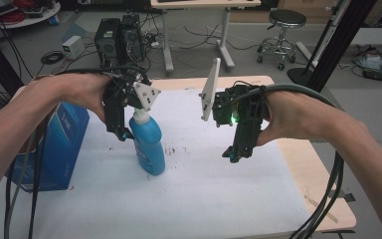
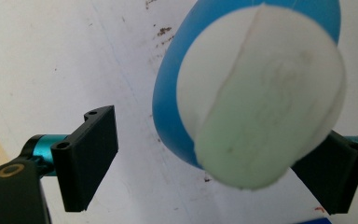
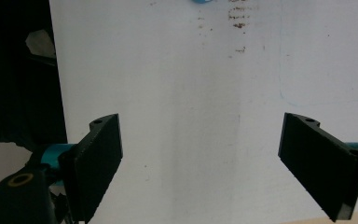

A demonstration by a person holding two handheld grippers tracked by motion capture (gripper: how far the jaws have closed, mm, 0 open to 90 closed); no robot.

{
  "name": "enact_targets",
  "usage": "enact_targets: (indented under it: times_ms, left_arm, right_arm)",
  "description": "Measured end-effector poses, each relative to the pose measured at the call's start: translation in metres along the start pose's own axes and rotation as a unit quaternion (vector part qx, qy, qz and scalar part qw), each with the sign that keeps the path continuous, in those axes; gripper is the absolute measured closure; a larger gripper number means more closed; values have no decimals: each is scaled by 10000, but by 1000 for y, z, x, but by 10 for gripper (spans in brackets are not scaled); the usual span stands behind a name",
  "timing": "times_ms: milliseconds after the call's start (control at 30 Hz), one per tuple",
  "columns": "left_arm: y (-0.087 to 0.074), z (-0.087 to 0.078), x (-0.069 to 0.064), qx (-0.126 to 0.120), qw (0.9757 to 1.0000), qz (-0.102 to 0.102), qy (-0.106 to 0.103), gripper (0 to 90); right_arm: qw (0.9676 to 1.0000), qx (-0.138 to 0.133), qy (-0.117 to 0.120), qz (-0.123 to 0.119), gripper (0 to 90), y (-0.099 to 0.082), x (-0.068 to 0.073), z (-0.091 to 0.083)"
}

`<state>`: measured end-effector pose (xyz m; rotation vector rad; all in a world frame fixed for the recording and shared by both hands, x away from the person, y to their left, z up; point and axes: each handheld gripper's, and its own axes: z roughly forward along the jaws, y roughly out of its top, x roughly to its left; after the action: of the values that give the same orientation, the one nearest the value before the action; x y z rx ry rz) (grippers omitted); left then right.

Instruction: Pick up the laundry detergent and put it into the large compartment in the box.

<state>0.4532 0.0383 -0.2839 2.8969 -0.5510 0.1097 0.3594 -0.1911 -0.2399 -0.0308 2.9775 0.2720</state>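
Observation:
A blue bottle [image 1: 149,147] with a white top [image 1: 140,117] stands upright on the white table cover [image 1: 204,199], left of centre. My left gripper [image 1: 127,132] hangs over it, pointing down, open. In the left gripper view the bottle's white top [image 2: 261,93] and blue body [image 2: 168,107] lie between the wide jaws of my left gripper [image 2: 214,165], close against the right one and well apart from the left one. My right gripper [image 1: 233,153] is right of the bottle, open above bare cover. In its own view my right gripper [image 3: 200,163] holds nothing.
A blue box [image 1: 54,144] stands at the table's left edge, beside the left forearm. Brown specks [image 1: 174,149] mark the cover near the bottle. The wooden table edge [image 1: 323,184] runs along the right. Computer towers [image 1: 119,40] and a stool [image 1: 283,30] stand on the floor behind.

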Motion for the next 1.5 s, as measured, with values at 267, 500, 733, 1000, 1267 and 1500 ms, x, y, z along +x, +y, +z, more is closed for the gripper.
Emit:
enact_targets:
  times_ms: [267, 500, 733, 1000, 1267, 1500]
  left_arm:
    - [8, 3, 1, -29, 9988, 480, -119, 132]
    - [13, 7, 2, -15, 9969, 739, -258, 167]
    - [17, 6, 3, 32, 9949, 953, -338, 204]
    - [23, 6, 3, 183, 9900, 1326, -450, 235]
    - [25, 7, 2, 229, 9873, 1486, -514, 285]
    - [28, 5, 1, 229, 9858, 1572, -537, 334]
  right_arm:
    - [10000, 1, -32, -6, 128, -1, 2, -1]
    - [10000, 16, -34, -17, 127, -1, 3, -1]
    - [10000, 29, -37, 12, 128, -2, 3, -1]
    - [10000, 44, -34, 56, 128, -7, 2, 1]
    - [10000, 48, -18, 69, 128, -9, 0, 4]
    - [10000, 48, -16, 80, 127, -9, 0, 4]
